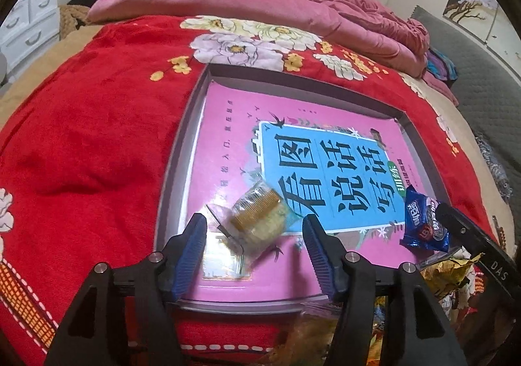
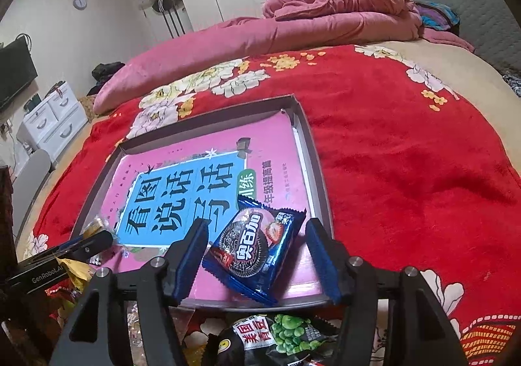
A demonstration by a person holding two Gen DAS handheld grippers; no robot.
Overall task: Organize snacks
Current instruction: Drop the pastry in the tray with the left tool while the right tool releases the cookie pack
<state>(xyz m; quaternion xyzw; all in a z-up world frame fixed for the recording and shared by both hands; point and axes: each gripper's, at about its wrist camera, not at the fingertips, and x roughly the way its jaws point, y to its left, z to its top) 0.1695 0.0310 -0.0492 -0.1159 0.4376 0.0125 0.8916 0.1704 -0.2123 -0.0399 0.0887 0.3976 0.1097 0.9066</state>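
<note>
A shallow grey tray (image 1: 169, 170) lies on a red flowered blanket (image 1: 97, 125) spread over the bed. A pink book (image 1: 228, 125) with a blue title panel covers the tray floor.

Left claw (image 1: 254, 235): jaws spread, blue pads clear of any item. A clear-wrapped yellow biscuit packet (image 1: 257, 219) lies on the book near the tray's front edge, between the two fingers; neither pad presses on it.

Right claw (image 2: 257, 247): jaws spread. A blue sandwich-cookie packet (image 2: 252, 252) lies on the book at the tray's front right corner, between the fingers. Its left edge sits just beside the left pad; whether they touch cannot be told. The right pad stands clear of it.

In the left wrist view the cookie packet appears at the tray's right side with the other claw's black finger beside it.

Outside the tray, by its front edge, a green-pea snack bag (image 2: 286, 336) and further crumpled wrappers (image 1: 446, 271) lie on the blanket. A pink quilt (image 2: 293, 27) is heaped at the far side of the bed.
</note>
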